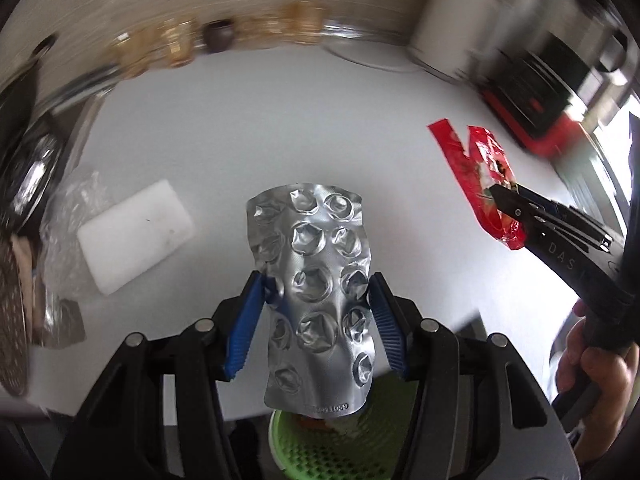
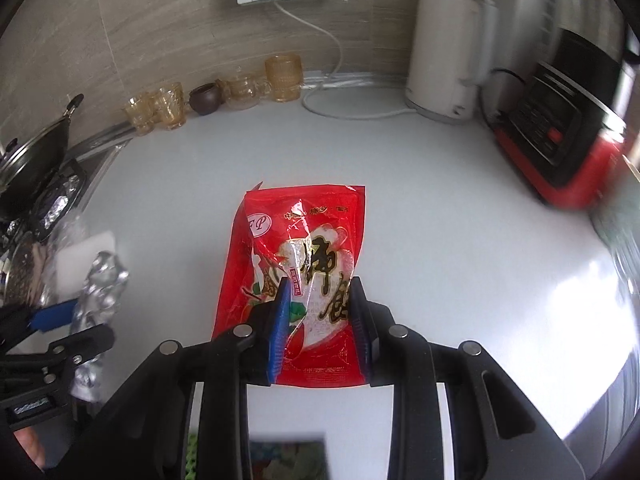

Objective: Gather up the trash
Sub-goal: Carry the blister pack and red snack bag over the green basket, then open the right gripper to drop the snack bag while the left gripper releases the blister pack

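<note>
Left gripper (image 1: 318, 300) on blister pack (image 1: 316, 292)

Dimpled shiny foil blister sheet (image 1: 316, 280); glossy crinkled red plastic wrapper (image 2: 300, 276); smooth, seemingly matt white countertop (image 2: 440, 208).

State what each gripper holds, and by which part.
Left gripper: crumpled silver foil blister sheet, pinched across its side edges near mid-length. Right gripper: red plastic snack bag, clamped across its lower half.
</note>
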{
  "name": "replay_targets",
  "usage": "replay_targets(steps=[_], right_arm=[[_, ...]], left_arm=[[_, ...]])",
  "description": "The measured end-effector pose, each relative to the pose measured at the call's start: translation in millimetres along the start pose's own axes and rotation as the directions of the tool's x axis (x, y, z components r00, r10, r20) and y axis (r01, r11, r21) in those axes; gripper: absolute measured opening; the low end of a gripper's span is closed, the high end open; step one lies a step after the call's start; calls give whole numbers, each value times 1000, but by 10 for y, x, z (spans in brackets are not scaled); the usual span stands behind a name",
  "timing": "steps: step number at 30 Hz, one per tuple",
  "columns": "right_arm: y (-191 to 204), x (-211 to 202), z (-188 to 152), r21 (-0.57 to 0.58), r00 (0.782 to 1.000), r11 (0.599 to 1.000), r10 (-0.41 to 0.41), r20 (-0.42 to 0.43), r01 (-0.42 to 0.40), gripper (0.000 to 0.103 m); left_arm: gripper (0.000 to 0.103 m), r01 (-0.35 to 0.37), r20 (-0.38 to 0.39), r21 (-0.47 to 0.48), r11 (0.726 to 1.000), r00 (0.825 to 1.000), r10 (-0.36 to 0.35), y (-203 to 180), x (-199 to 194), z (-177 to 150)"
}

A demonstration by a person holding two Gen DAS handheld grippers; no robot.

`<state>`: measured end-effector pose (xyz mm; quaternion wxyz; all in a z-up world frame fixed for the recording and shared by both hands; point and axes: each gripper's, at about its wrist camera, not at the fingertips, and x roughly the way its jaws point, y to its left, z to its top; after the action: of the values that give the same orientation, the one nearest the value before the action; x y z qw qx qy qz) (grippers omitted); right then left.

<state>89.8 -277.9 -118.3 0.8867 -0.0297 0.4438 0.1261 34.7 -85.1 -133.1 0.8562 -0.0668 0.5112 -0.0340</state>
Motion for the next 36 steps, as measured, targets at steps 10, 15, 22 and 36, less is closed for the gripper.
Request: replay_targets(steps=[10, 15, 22, 36], right_arm=[[376, -760, -1150, 139, 997, 989, -46, -68, 55, 29], [594, -741, -1650, 213, 987, 975, -33, -155, 66, 29], [815, -464, -2116, 234, 965, 966, -50, -258, 113, 29], [905, -225, -2343, 229, 948, 963, -63, -313, 140, 46]], left_arm=[[53, 154, -53, 300, 941, 988, -145, -113, -233, -505], [53, 201, -97, 386, 900, 979, -177, -83, -216, -694], [53, 244, -147, 479, 843, 969, -197, -87, -219, -927], [53, 278, -182, 551, 787, 960, -212, -83, -272, -1122]])
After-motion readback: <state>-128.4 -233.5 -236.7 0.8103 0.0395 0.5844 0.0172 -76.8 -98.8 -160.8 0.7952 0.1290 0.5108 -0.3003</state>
